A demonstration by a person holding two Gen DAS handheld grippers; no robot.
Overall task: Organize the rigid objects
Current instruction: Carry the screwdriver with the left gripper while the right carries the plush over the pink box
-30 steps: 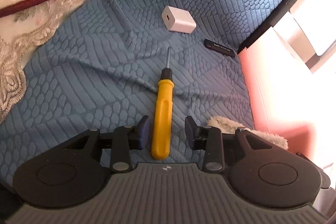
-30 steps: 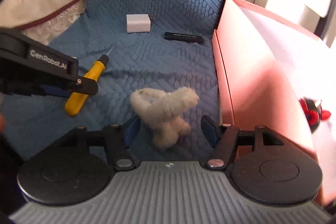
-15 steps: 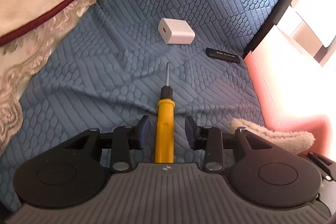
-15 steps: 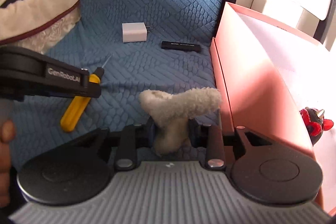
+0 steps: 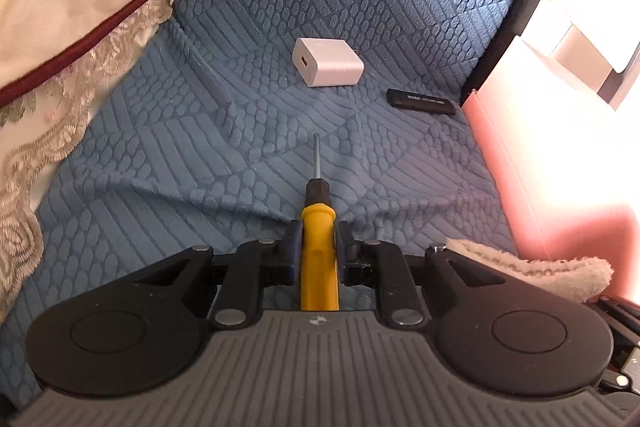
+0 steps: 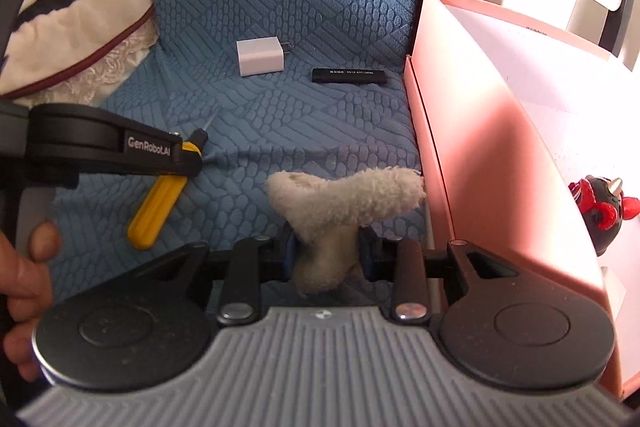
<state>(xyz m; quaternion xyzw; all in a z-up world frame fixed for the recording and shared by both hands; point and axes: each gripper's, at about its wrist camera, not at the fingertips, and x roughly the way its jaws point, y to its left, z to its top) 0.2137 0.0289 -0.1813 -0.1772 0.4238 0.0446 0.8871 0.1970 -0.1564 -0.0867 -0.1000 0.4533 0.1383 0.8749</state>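
Left wrist view: left gripper (image 5: 317, 247) just closed, clamped on yellow screwdriver (image 5: 319, 259). Right gripper (image 6: 326, 253) clamped on fluffy toy (image 6: 340, 203), beside pink box (image 6: 480, 163).

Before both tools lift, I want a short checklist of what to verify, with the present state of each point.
1. Left hand-held gripper shut on the yellow screwdriver, its jaws having just closed: ok.
2. Right hand-held gripper shut on the plush toy: ok.
3. Screwdriver tip points away from the white charger with a gap: ok.
4. Pink box open, with room beside the red and black figure: ok.
5. Black stick lies outside both lift paths: ok.
6. Grip firm enough to hold when lifted: cannot tell.
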